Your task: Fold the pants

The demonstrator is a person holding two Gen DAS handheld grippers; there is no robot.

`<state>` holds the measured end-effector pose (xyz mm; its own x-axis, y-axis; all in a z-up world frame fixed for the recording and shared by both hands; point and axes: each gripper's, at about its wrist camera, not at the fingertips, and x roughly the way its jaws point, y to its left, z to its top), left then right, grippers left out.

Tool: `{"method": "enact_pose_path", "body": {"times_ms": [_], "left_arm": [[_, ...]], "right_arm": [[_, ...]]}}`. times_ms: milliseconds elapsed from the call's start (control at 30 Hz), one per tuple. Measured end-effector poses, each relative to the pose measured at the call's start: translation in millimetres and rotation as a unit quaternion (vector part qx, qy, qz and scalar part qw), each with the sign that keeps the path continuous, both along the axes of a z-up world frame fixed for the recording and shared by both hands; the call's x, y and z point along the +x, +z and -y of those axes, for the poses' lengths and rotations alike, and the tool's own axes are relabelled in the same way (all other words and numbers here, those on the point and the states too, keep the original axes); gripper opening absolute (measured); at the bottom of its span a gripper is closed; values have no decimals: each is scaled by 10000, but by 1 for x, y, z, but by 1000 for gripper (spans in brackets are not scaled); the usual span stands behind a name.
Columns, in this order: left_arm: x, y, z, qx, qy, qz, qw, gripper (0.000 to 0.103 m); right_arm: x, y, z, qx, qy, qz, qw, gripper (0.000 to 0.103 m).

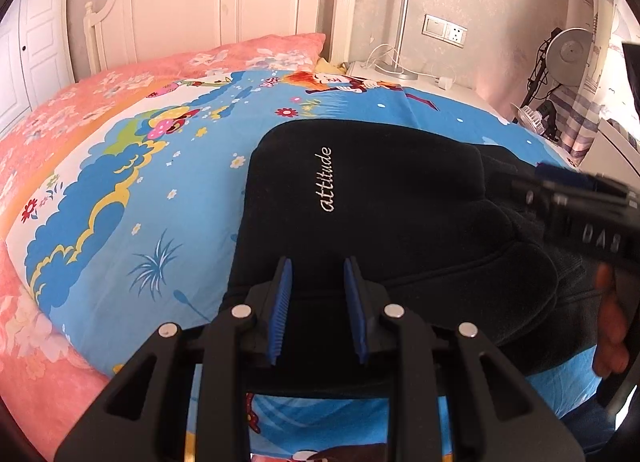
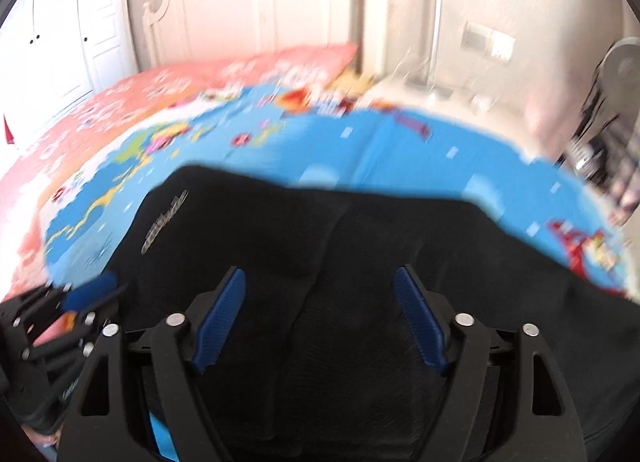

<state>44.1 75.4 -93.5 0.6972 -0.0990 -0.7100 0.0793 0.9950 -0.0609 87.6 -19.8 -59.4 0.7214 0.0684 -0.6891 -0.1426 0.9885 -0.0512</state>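
Observation:
Black pants (image 1: 380, 202) with white "attitude" lettering lie folded into a compact bundle on the bed; in the blurred right wrist view the pants (image 2: 340, 242) fill the lower middle. My left gripper (image 1: 318, 262) hovers over their near edge with its blue pads a narrow gap apart, and the cloth seems to lie flat beneath, not pinched. My right gripper (image 2: 319, 274) stands wide open above the pants with nothing between its pads. It also shows as a blurred right gripper (image 1: 560, 190) at the right, with the hand (image 1: 608, 322) that holds it. The left gripper (image 2: 92, 290) appears at the lower left.
The pants rest on a blue cartoon bedsheet (image 1: 160, 202) with a pink floral quilt (image 1: 60, 122) to the left. A white headboard (image 1: 208, 2) stands behind. A nightstand with a lamp pole (image 1: 404, 14) and a fan (image 1: 568, 54) are at the right.

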Motion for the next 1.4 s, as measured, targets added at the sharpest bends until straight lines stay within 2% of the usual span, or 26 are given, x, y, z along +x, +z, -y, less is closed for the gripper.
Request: {"method": "enact_pose_path", "body": {"times_ms": [100, 200, 267, 567, 667, 800, 867, 933, 967, 1000, 1100, 1167, 1200, 1233, 1300, 1367, 1400], "left_arm": [[1, 0, 1, 45, 17, -22, 10000, 27], [1, 1, 2, 66, 44, -41, 10000, 28], [1, 1, 4, 95, 50, -51, 9999, 28], [0, 1, 6, 141, 109, -51, 9998, 28], [0, 1, 7, 133, 117, -45, 9998, 28], [0, 1, 8, 122, 113, -56, 9998, 28], [0, 1, 7, 119, 125, -56, 9998, 28], [0, 2, 7, 109, 156, -66, 9998, 29], [1, 2, 7, 107, 161, -74, 9998, 29], [1, 2, 7, 105, 167, -90, 9998, 29], [1, 4, 5, 25, 178, -127, 9998, 30], [-3, 10, 1, -266, 189, -65, 9994, 44], [-8, 17, -5, -550, 198, 74, 9983, 66], [-16, 24, -11, -717, 285, 254, 9967, 78], [-26, 30, -24, -902, 363, 425, 9944, 78], [-29, 29, -37, -1178, 356, 358, 9918, 78], [-29, 23, -49, -1488, 369, 224, 9879, 78]], "right_arm": [[15, -4, 7, 112, -128, -116, 9998, 78], [38, -31, 14, -172, -402, -681, 9967, 78], [42, -42, 24, 187, -438, -833, 9954, 85], [39, -40, 26, 131, -458, -744, 9961, 86], [18, -19, 26, 152, -533, -406, 9976, 86], [-21, 3, 13, 118, -217, 37, 9997, 86], [-28, -2, 6, -137, -186, -15, 9997, 86], [-24, -17, 5, -329, -239, -289, 9988, 86], [-20, -31, 9, -191, -245, -544, 9980, 86], [-19, -36, 11, -69, -249, -600, 9979, 86], [-19, -40, 8, -159, -193, -553, 9982, 88], [-18, -41, 9, -128, -174, -590, 9980, 88], [-18, -42, 10, -82, -173, -600, 9980, 88], [-19, -43, 10, -73, -164, -593, 9981, 89], [-20, -44, 9, -76, -150, -574, 9982, 89], [-21, -44, 11, -47, -158, -577, 9982, 89], [-20, -45, 11, -21, -163, -588, 9981, 89]]}}
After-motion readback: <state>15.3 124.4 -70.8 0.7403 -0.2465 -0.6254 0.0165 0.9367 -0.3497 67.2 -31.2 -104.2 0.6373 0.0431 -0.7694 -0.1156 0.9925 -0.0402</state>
